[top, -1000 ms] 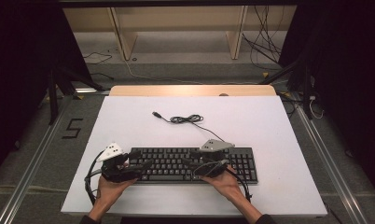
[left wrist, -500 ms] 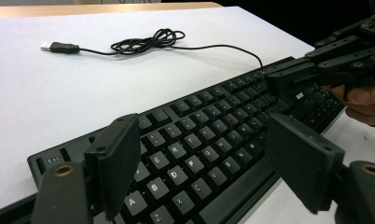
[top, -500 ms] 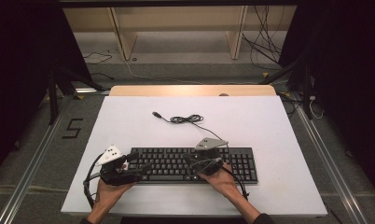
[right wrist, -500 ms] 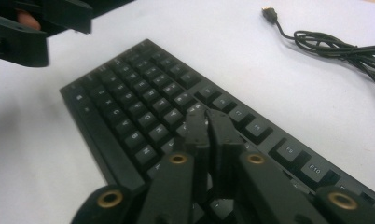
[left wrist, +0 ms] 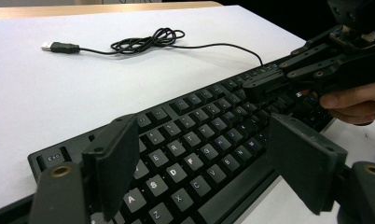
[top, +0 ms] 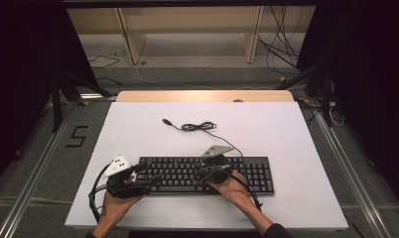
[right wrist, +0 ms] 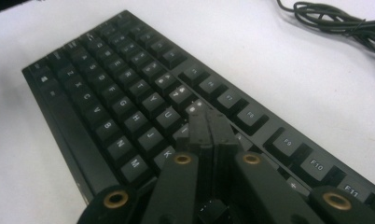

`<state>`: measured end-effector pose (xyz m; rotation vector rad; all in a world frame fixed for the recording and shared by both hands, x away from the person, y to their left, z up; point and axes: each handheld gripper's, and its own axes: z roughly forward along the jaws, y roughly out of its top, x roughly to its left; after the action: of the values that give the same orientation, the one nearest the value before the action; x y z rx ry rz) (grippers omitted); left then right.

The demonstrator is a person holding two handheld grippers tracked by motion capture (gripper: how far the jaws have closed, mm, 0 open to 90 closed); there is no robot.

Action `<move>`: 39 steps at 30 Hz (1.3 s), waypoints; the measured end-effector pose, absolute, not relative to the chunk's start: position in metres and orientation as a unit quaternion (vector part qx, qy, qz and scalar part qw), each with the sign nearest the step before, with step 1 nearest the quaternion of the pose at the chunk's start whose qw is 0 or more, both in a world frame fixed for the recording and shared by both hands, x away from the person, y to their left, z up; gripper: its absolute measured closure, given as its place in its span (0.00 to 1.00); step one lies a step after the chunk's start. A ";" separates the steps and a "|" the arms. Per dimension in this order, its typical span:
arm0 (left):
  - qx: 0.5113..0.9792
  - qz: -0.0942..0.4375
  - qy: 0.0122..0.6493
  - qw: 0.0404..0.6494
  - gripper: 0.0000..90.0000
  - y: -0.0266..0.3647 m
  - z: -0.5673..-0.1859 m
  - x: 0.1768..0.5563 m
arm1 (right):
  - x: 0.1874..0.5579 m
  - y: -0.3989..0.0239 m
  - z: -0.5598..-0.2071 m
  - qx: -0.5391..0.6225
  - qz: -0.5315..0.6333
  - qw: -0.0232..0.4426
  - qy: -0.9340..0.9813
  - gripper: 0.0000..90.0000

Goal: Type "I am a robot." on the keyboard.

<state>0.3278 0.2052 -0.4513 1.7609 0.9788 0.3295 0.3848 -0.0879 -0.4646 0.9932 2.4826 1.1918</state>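
Keyboard [top: 207, 174], black and full-size, lies flat on the white table [top: 297, 144], near the edge on the person's side, its long side running across. Left gripper [top: 144, 174] sits at the keyboard's left end; in the left gripper view its jaws stand wide apart above the letter keys, nothing between them, having just been opening. Right gripper [top: 203, 174] is over the middle of the keyboard; in the right gripper view its jaws are pressed together, holding nothing, tips down at the keys around I and 8. Whether the tips touch a key cannot be told. Those jaws have just been closing. Keyboard cable [top: 200, 127] lies in a loose coil beyond the keyboard, its USB plug [top: 166, 121] resting free on the table.
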 end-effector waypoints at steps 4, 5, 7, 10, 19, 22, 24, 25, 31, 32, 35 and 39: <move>0.735 0.140 0.409 0.522 0.28 0.206 -0.451 0.327 | 0.387 -0.084 -0.468 0.336 0.394 0.108 0.849 1.00; 0.735 0.140 0.409 0.522 0.28 0.206 -0.451 0.327 | 0.387 -0.083 -0.468 0.336 0.392 0.108 0.850 1.00; 0.735 0.139 0.410 0.522 0.28 0.206 -0.451 0.327 | 0.388 -0.082 -0.470 0.338 0.388 0.110 0.850 1.00; 0.736 0.139 0.410 0.521 0.28 0.206 -0.451 0.327 | 0.389 -0.081 -0.471 0.340 0.382 0.111 0.852 1.00; 0.736 0.140 0.410 0.521 0.28 0.206 -0.451 0.327 | 0.389 -0.078 -0.477 0.341 0.370 0.114 0.857 1.00; 0.736 0.141 0.410 0.520 0.28 0.206 -0.451 0.327 | 0.389 -0.077 -0.477 0.339 0.368 0.118 0.858 1.00; 0.736 0.141 0.410 0.520 0.28 0.206 -0.451 0.327 | 0.389 -0.077 -0.476 0.340 0.368 0.117 0.858 1.00; 0.735 0.142 0.410 0.520 0.28 0.207 -0.451 0.327 | 0.389 -0.077 -0.476 0.342 0.369 0.114 0.857 1.00; 0.734 0.143 0.410 0.522 0.28 0.208 -0.451 0.328 | 0.387 -0.082 -0.468 0.341 0.404 0.109 0.842 0.98; 0.734 0.143 0.410 0.522 0.28 0.208 -0.451 0.328 | 0.386 -0.082 -0.467 0.339 0.409 0.109 0.840 0.97; 0.733 0.144 0.412 0.522 0.28 0.208 -0.451 0.328 | 0.385 -0.084 -0.464 0.338 0.419 0.109 0.835 0.90; 0.733 0.144 0.412 0.522 0.28 0.208 -0.451 0.328 | 0.383 -0.088 -0.460 0.342 0.434 0.108 0.826 0.74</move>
<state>0.3277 0.2083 -0.4512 1.7561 0.9871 0.3458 0.3835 -0.0879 -0.4601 1.0075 2.4310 1.2759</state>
